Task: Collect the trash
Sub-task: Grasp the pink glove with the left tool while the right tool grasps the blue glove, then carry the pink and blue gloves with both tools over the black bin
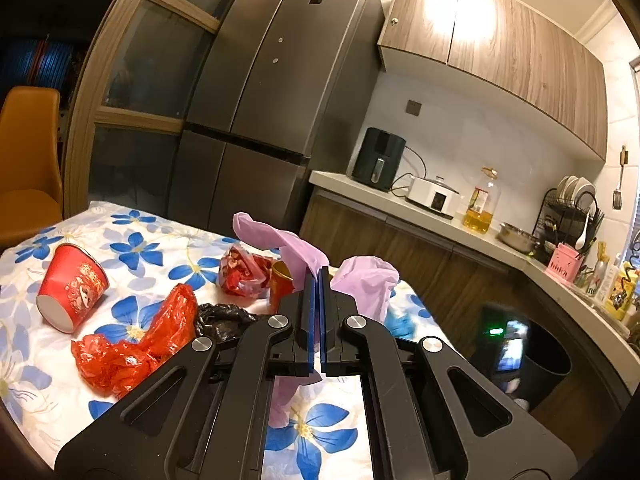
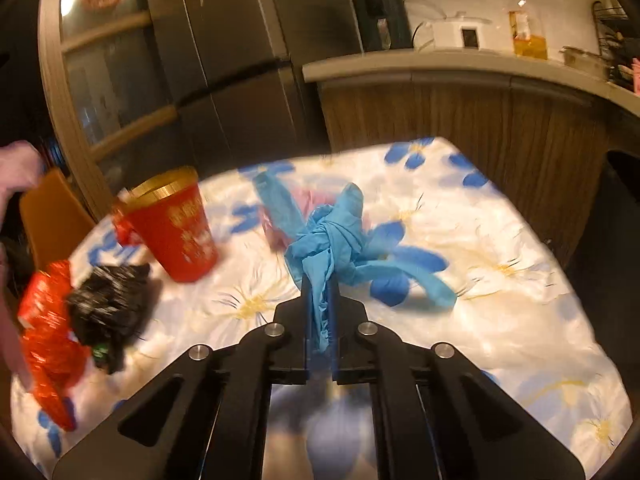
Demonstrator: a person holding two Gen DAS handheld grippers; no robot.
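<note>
Two grippers, both clamped on trash above the floral table point(image 2: 500, 320): the left gripper point(image 1: 319, 280) pinches a pink glove point(image 1: 296, 252); the right gripper point(image 2: 320, 292) pinches a knotted blue glove point(image 2: 332, 236) — lifted near the table's middle; a red cup point(image 2: 176, 228), black bag point(image 2: 108, 308) and red wrapper point(image 2: 48, 336) lie left.

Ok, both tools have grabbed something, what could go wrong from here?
The left tool pinches only a thin fold of the purple bag, so it may slip free on the way to the bin. The blue glove trails loose ends from the right tool; those could drag on the table or brush the upright cup over.
</note>
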